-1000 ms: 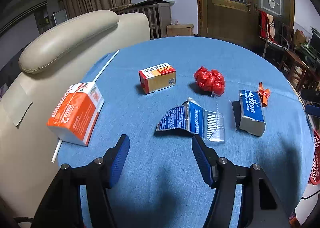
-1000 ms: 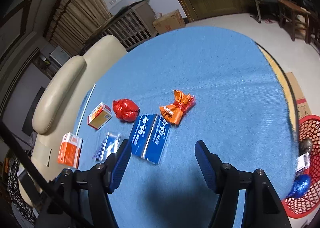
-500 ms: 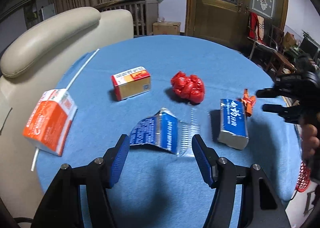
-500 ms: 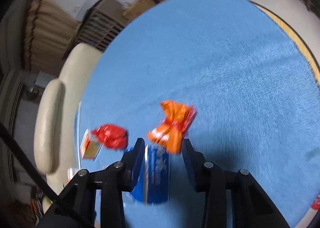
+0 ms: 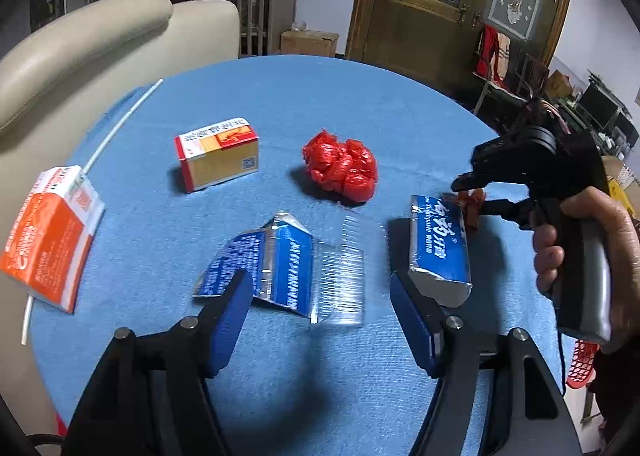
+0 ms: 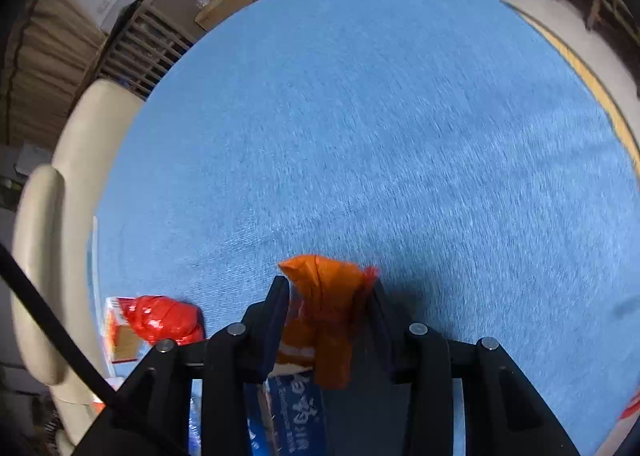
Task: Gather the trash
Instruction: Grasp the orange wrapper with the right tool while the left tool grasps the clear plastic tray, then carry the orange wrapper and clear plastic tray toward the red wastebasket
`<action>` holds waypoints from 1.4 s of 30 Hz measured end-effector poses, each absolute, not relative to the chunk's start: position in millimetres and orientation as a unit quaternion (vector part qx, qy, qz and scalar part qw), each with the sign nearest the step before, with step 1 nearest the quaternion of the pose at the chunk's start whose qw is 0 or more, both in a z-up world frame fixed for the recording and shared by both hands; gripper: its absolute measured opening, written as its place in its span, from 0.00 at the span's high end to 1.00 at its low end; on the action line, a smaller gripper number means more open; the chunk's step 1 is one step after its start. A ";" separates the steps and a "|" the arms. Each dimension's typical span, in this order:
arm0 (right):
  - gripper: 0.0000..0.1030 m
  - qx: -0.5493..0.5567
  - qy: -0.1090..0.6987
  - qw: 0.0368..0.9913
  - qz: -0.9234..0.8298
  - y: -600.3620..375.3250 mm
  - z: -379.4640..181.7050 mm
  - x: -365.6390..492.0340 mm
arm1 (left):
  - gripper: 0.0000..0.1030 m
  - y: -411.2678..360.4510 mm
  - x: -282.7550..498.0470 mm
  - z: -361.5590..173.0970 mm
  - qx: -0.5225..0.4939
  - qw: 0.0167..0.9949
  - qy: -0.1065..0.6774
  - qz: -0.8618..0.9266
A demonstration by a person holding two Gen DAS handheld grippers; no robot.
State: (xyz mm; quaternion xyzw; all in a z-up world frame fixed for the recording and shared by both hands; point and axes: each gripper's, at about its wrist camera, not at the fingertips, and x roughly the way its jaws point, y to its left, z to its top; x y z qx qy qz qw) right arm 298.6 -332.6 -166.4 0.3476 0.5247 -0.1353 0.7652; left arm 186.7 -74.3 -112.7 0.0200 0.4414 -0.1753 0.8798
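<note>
My right gripper (image 6: 328, 296) is shut on an orange wrapper (image 6: 324, 320), which sits between its fingers just above the blue tablecloth; it also shows in the left wrist view (image 5: 470, 197), with the wrapper (image 5: 471, 204) partly hidden. My left gripper (image 5: 320, 296) is open and empty, low over a torn blue and clear package (image 5: 288, 268). A blue box (image 5: 438, 244) lies at its right finger. A crumpled red wrapper (image 5: 340, 167), a red and yellow box (image 5: 218, 153) and an orange carton (image 5: 48, 236) with a white straw (image 5: 120, 123) lie on the table.
The round table has a blue cloth (image 6: 380, 135). A beige armchair (image 5: 80, 47) stands against its left side. A red mesh basket (image 5: 582, 362) is on the floor at the right, beyond the table edge.
My right gripper has moved down onto the orange wrapper and shut on it. My left gripper has moved right and closer to the torn blue package.
</note>
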 end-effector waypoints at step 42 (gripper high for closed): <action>0.74 0.339 0.445 0.826 -0.072 -351.9 -118.3 149.9 | 0.62 -93.8 166.4 -129.3 0.001 0.861 0.461 -0.216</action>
